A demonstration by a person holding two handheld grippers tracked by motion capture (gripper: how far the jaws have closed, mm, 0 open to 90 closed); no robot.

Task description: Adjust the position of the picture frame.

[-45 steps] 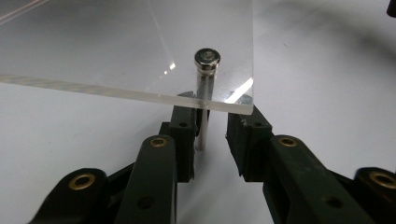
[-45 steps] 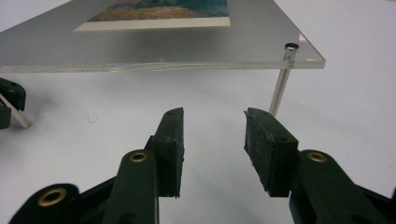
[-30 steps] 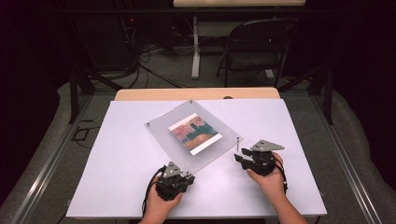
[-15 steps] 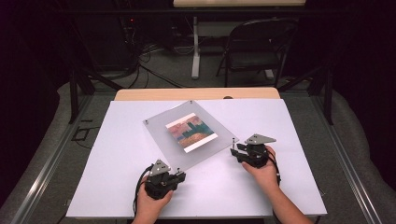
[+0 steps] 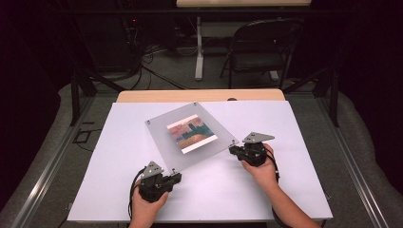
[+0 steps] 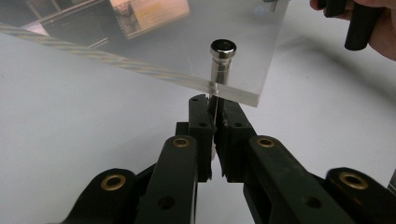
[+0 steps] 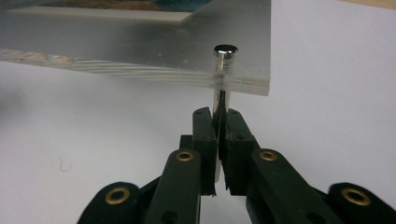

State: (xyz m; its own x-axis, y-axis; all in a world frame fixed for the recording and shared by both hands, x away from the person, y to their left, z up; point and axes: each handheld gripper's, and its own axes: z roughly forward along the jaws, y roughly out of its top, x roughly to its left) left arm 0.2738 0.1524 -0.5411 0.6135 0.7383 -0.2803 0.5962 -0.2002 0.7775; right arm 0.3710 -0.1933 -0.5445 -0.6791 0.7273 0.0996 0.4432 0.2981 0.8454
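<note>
A clear acrylic panel (image 5: 161,142) with a colourful picture (image 5: 191,133) inside it lies tilted on the white table (image 5: 95,190), raised on metal corner posts. My left gripper (image 5: 176,176) is at the panel's near corner, shut on the thin post (image 6: 219,74) just under the acrylic (image 6: 243,56); its tips (image 6: 214,105) meet around the post's shaft. My right gripper (image 5: 233,149) is at the panel's right corner, shut on that corner's post (image 7: 219,100) below the panel edge (image 7: 140,70); its tips (image 7: 218,116) pinch the shaft.
The white table ends in a wooden strip (image 5: 199,95) at the far side. Behind it stand a folding chair (image 5: 256,47), a desk leg (image 5: 199,47) and loose cables (image 5: 142,61) on the floor. The person's other hand (image 6: 369,23) appears beyond the panel.
The left hand has moved left and brought its jaws onto the near corner post. The right hand has edged forward and left onto the right corner post. The panel has barely shifted.
</note>
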